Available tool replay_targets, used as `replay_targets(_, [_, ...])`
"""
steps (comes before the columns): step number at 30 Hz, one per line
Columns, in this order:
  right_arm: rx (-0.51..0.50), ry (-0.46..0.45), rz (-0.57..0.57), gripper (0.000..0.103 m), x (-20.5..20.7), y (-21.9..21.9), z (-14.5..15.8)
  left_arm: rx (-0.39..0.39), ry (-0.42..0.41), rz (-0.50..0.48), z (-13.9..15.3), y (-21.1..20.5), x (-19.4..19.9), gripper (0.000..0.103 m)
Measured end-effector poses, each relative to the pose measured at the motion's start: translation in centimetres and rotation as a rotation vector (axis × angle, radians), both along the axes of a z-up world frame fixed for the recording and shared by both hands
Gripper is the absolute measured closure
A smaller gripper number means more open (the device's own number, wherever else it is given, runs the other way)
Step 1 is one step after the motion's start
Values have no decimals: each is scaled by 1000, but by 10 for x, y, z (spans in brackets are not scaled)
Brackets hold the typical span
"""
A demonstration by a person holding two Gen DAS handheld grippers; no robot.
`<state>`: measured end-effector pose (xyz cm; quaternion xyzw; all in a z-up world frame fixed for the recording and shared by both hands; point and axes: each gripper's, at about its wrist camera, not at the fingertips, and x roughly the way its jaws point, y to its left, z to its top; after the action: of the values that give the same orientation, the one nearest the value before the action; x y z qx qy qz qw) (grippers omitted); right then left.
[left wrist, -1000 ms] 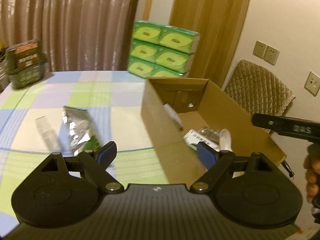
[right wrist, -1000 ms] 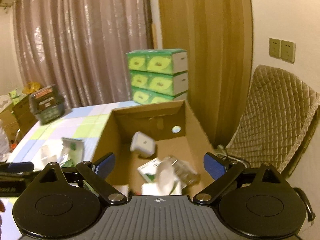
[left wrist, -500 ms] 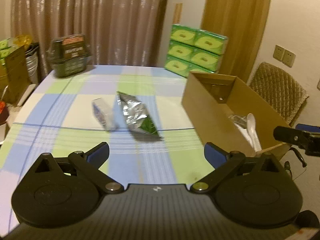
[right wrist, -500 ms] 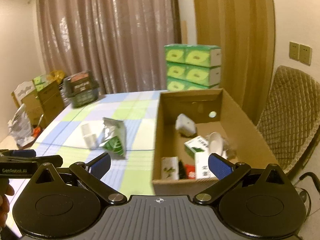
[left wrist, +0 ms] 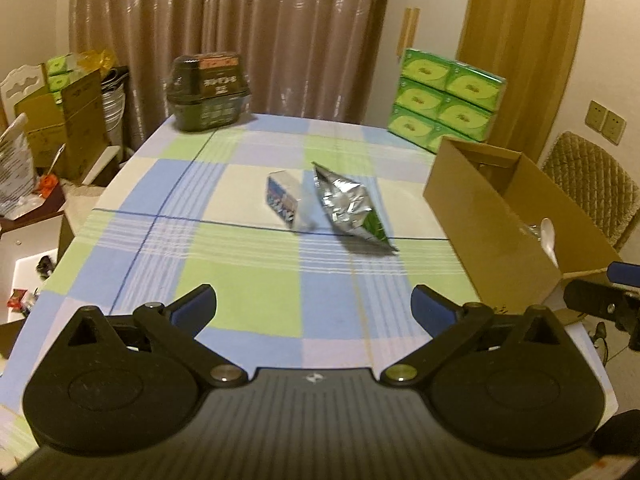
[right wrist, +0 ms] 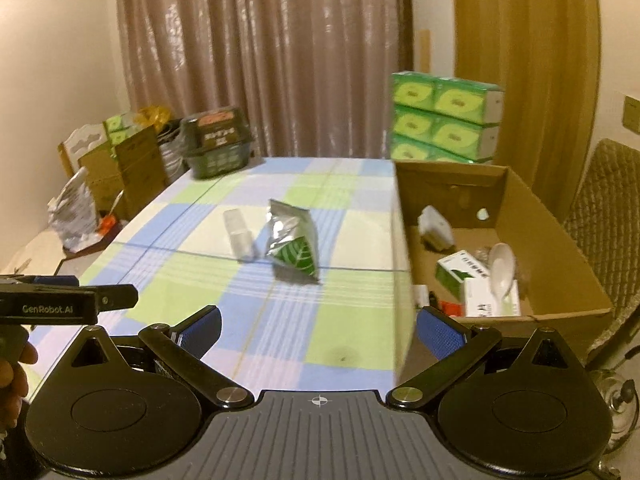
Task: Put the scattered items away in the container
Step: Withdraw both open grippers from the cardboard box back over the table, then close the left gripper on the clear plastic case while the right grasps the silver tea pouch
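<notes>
A silver foil pouch with a green leaf lies in the middle of the checked tablecloth. Just left of it lies a small clear-wrapped pack. The open cardboard box stands at the table's right side, holding a white spoon, small cartons and a white adapter. My left gripper is open and empty over the near table edge. My right gripper is open and empty too, near the box's front left corner.
A dark basket sits at the far left table corner, stacked green tissue packs at the far right. A quilted chair stands right of the box. Cartons and bags crowd the floor at left.
Both grippers pulled back from the box towards the near table edge and opened wider. The pouch and the pack now lie further ahead; they have not moved.
</notes>
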<state>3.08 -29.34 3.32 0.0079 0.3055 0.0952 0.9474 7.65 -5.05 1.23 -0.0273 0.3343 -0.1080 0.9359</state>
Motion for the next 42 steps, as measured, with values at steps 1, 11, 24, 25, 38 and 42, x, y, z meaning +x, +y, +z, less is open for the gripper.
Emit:
replay_targets(1, [-3,1,6,2,-1,3,-1,-2,2,7,-1,3,-1,1])
replay_targets(11, [-23,5,78,2,16,24,-7,-3,16,30,-8,28,10,1])
replay_targets(24, [-29,81,165,2,107,49,-16,66,41,-26,-28,37,70,1])
replay_targets(25, [-34,95,169,2,118,49,-17,74,44,-38,-29,36,78,1])
replay_targets(38, [-118,204,179,18,238,49,-48,61,66,-114,-55,12,191,9])
replay_targets(42, [-91,274,164,30,273,42,-60,44,81,-126,-64,1,225,13])
